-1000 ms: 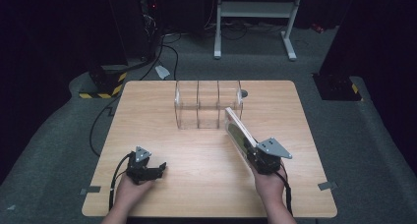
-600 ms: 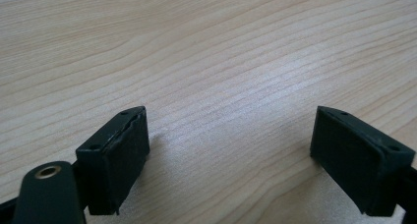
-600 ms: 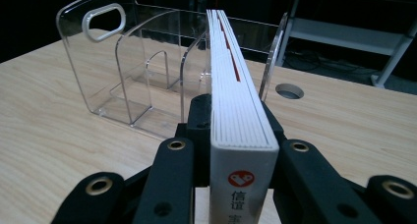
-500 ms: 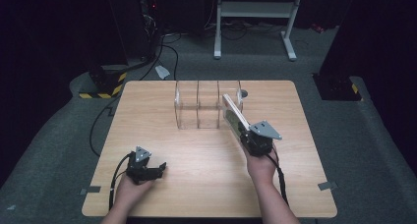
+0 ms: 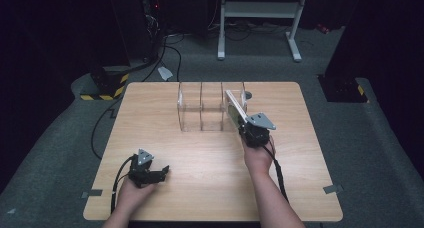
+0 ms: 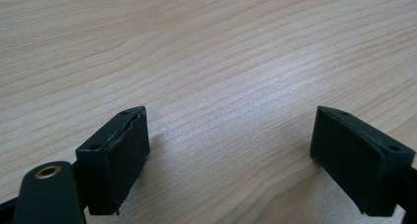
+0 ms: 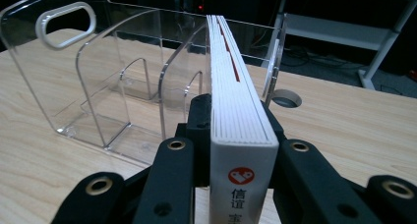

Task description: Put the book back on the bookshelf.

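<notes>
- Near the front left of the table [image 5: 150, 113], we saw the left gripper [image 5: 159, 171] resting low, jaws spread wide with nothing between them.
- Farther right, the right gripper [image 5: 243, 124] clamped a book [image 5: 234, 107], held at the rack's [image 5: 200, 105] rightmost slot.

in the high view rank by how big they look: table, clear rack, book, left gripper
1. table
2. clear rack
3. book and left gripper: look alike, and the book shows edge-on, so no ranking.
</notes>
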`<action>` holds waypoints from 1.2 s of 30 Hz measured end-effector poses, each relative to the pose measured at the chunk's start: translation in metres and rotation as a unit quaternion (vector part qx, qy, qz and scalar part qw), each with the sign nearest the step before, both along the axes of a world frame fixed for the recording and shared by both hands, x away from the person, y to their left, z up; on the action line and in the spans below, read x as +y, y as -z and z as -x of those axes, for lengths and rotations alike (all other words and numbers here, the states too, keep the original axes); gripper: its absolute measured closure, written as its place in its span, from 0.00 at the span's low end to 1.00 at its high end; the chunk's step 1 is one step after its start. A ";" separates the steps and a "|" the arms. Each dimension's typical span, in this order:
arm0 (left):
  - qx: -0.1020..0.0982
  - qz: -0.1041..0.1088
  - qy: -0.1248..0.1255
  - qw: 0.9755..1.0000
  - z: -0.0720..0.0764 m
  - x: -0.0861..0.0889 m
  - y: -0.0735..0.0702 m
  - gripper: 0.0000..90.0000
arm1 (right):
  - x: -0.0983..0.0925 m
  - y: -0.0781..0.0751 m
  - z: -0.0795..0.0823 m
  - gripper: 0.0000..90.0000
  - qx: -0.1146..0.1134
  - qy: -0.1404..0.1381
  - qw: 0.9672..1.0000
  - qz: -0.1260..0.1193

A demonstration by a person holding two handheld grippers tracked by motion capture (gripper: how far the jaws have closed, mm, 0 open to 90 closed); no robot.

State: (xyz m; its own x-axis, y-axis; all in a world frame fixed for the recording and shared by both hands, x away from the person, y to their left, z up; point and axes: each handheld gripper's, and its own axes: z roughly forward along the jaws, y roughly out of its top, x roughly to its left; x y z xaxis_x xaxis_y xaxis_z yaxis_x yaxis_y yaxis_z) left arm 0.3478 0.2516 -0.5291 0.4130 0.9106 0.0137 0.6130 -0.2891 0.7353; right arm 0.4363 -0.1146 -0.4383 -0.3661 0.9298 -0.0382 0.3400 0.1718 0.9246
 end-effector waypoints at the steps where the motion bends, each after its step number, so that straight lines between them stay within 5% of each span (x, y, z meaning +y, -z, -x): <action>1: 0.000 0.000 0.000 1.000 0.000 0.000 0.000 0.17 | 0.000 0.000 0.000 0.84 0.000 0.000 1.000 0.000; 24: 0.001 -0.002 0.004 1.000 0.000 0.000 0.000 0.17 | 0.015 0.002 -0.031 0.84 0.000 0.018 1.000 0.003; 36: 0.001 -0.002 0.005 1.000 0.000 0.000 0.000 0.16 | 0.020 0.009 -0.033 0.83 0.003 0.021 1.000 0.009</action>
